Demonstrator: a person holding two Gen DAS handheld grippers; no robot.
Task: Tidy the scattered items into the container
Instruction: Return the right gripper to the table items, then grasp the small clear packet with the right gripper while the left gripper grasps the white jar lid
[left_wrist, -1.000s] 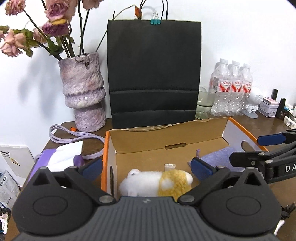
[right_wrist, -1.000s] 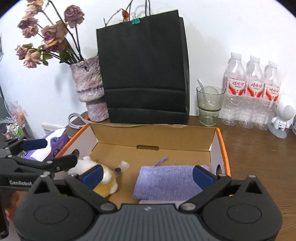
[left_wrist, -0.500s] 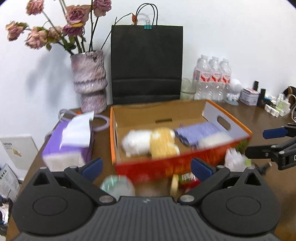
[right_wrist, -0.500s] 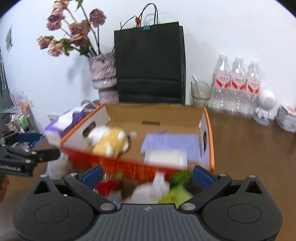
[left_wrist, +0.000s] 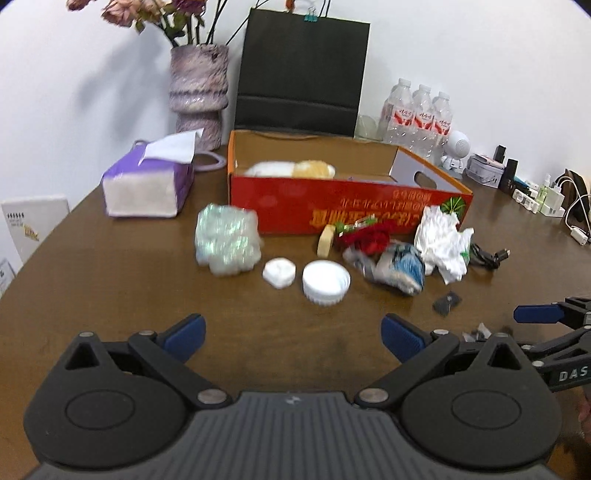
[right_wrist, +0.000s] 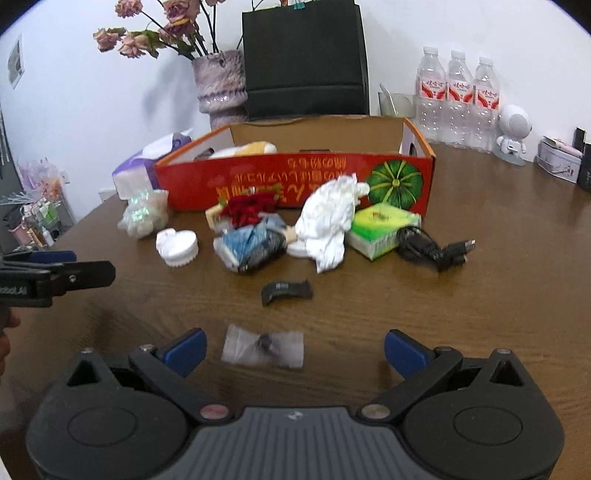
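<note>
Left wrist view: left gripper (left_wrist: 291, 334) is held above the near edge of the surface (left_wrist: 110, 280), fingers wide apart, nothing between them. Red box (left_wrist: 347, 206) sits toward the far edge w/ a plush toy (left_wrist: 291, 169) already inside. Loose clutter is spread along the box's near wall: iridescent wrap (left_wrist: 226, 240), two white caps (left_wrist: 310, 277), crumpled white paper (left_wrist: 441, 240), blue packet (left_wrist: 400, 267), red item (left_wrist: 367, 238), black cable (left_wrist: 487, 254). Risk judged here: caps are low and round, so a pinch from above could squirt one out sideways, poss. off the surface. The wrap looks slippery and soft; it could be crushed or dropped over the box wall.

Right wrist view: right gripper (right_wrist: 293, 350) also spread wide, empty, w/ a small clear bag (right_wrist: 263, 345) lying flat just ahead of the fingers, near the front edge. Black curved piece (right_wrist: 286, 290) lies beyond it; green box (right_wrist: 384, 225) and cable (right_wrist: 432, 247) sit by the box's right corner. Thin flat bag is prob. the hardest pick: fingers could scrape the surface and push it instead of lifting. Cable could snag on the green box when pulled. Both grippers are close together, so a collision is poss. if one pile is reached for at once.
</note>
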